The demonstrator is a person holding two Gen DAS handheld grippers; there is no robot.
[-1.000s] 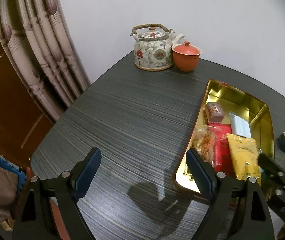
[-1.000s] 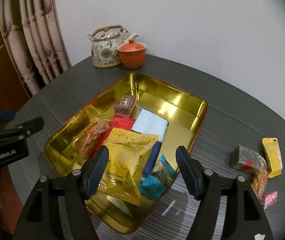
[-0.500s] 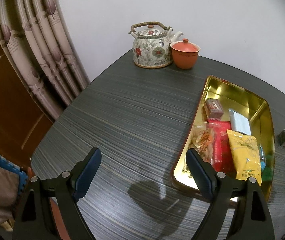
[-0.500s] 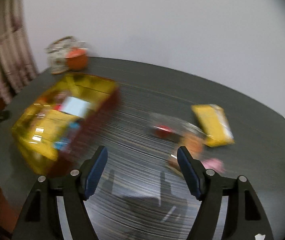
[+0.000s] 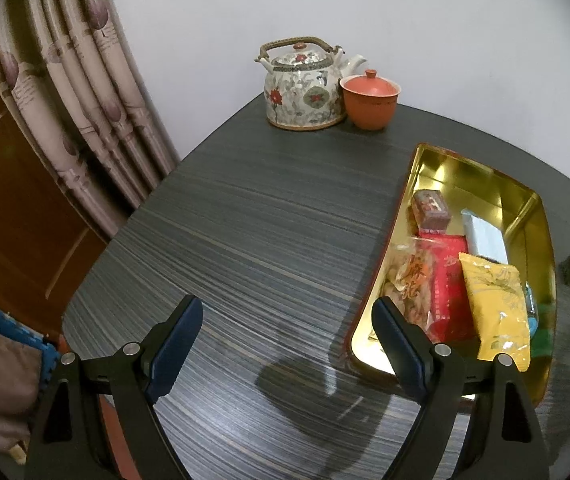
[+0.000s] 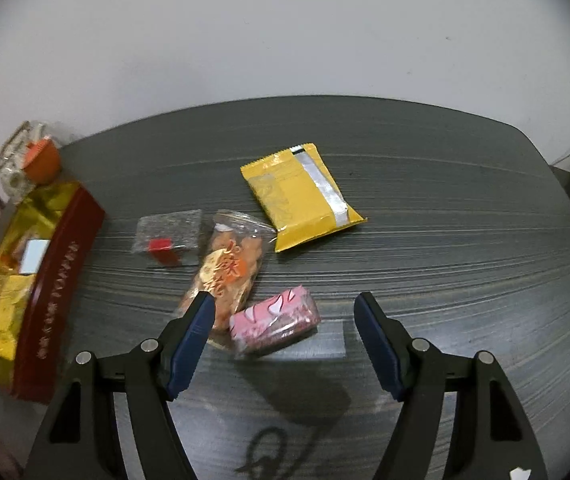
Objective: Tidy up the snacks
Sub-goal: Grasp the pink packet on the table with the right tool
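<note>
Right gripper (image 6: 283,318) jaws apart, empty, above the pink wrapped snack bar (image 6: 275,322). Left gripper (image 5: 287,326) apart, empty, over bare table.

Risk: jaws may snag the overlapping clear bag of orange crackers (image 6: 229,268) too.

Loose on the dark striped table (image 6: 425,240): four packets. In the gold metal tray (image 5: 481,184): at least five.

A plain white wall (image 5: 405,20) is seen behind the dark striped wood-grain table (image 5: 265,240); patterned beige curtains (image 5: 85,100) are hung beside a brown wooden door (image 5: 1,208).

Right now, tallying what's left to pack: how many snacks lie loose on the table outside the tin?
4: yellow packet farthest back, grey packet nearest the tin, clear cracker bag between them, pink packet closest.
</note>
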